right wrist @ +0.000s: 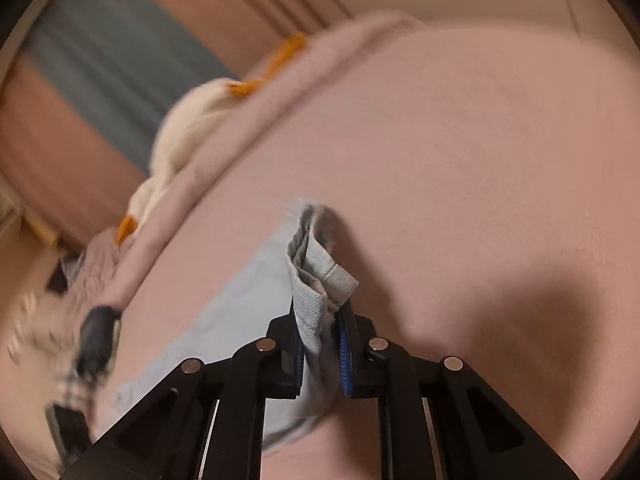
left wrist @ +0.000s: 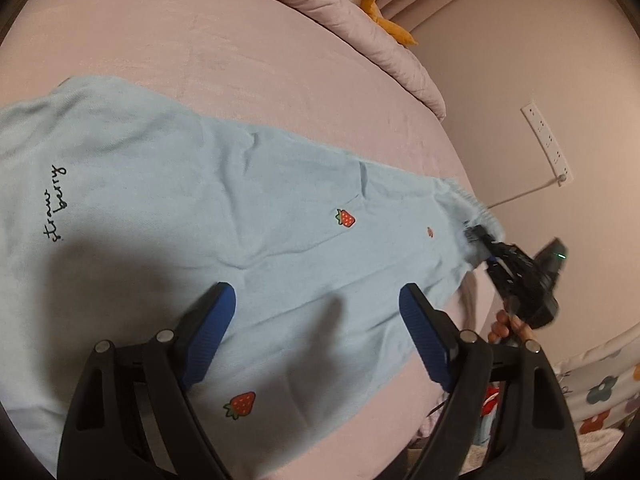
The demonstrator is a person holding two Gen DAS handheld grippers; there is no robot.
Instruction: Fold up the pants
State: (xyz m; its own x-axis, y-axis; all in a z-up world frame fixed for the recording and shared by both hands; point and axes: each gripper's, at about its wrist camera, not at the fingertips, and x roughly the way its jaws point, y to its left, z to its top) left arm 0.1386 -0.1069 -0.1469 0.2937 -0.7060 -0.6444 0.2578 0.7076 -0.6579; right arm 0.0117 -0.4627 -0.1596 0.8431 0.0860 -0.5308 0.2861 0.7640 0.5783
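Two tools work these pants, and only your right tool (right wrist: 320,354) has cloth: its blue pads are pinched narrow on the bunched, ribbed waistband (right wrist: 320,276), which stands up in loose folds just ahead of the tips. Your left tool (left wrist: 316,336) hangs wide apart over the pants (left wrist: 224,200), its pads above the fabric with nothing between them; whether they brush the cloth you cannot tell.

Take the waistband as your landmark. From it the pale blue pants run in one long line across the pink bed (left wrist: 200,40), past the small strawberry print (left wrist: 346,217), to the wide end with the stitched lettering (left wrist: 56,204), which lies farthest from the waistband. Your left tool sits along that line, nearer the waistband than the lettering, tipped downward at the cloth. Your right tool (left wrist: 478,238) grips at the bed's edge, angled down, your hand (left wrist: 506,326) behind it.

The fold likely turns on that long axis: the waistband end travels along it toward the lettered end, so your right hand carries while the left is better placed to pin the middle.
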